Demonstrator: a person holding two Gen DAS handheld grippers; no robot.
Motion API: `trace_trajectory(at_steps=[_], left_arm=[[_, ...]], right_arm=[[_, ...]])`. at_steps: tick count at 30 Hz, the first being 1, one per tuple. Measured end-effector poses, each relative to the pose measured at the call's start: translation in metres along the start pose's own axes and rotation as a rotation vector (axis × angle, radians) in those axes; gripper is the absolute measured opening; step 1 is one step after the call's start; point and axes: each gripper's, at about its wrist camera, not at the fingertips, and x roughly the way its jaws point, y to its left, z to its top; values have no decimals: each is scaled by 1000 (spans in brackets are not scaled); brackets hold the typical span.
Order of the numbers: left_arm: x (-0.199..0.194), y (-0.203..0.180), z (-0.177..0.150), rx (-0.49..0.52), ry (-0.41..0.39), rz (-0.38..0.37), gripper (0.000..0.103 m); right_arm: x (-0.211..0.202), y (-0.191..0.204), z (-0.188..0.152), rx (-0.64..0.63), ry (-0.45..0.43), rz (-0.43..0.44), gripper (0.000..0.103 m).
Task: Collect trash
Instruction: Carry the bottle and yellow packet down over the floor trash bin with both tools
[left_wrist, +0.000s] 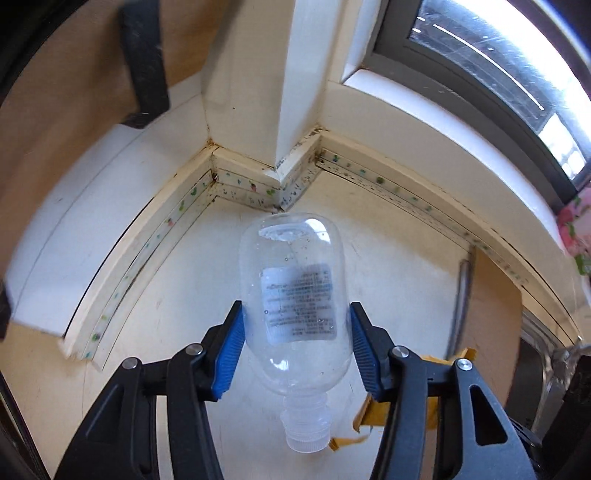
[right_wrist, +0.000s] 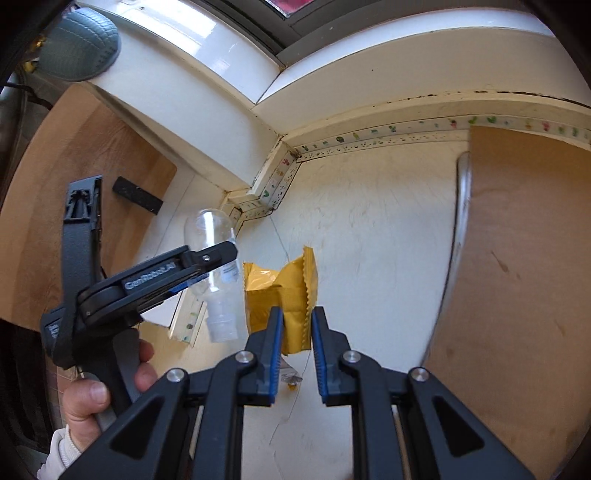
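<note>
Nearest me, my right gripper (right_wrist: 297, 339) has its blue pads nearly together on the crinkled yellow foil wrapper (right_wrist: 291, 295). The bag hangs past the tips, so I judge the hold thin; a quick swing could let it slide free.

To the left, my left gripper (left_wrist: 297, 339) is half closed on the clear plastic bottle (left_wrist: 295, 295), cap toward me, lifted off the white counter (left_wrist: 388, 240). The body is smooth and rounded, so I think it could squirt out if I squeeze unevenly.

Farther off stands the white corner post (left_wrist: 280, 92); I could clip the bottle's base on it.
</note>
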Motion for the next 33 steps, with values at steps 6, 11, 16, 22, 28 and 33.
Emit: trace_trajectory(at_steps=[6, 11, 16, 22, 28, 33], left_arm=[[-82, -2, -52, 63, -2, -75, 53], [-161, 1, -110, 142, -23, -124, 53], [-231, 14, -167, 203, -60, -171, 53], [-289, 47, -243, 255, -86, -185, 54], [-312, 88, -324, 301, -99, -162, 54], [-310, 114, -378, 295, -94, -148, 54]], right_arm=[[-58, 22, -47, -39, -43, 37, 15], [-125, 45, -99, -64, -119, 47, 15], [-183, 76, -165, -102, -185, 24, 15], [-218, 106, -244, -133, -204, -10, 15], [-223, 121, -316, -145, -177, -43, 15], [-219, 124, -359, -166, -126, -85, 15]])
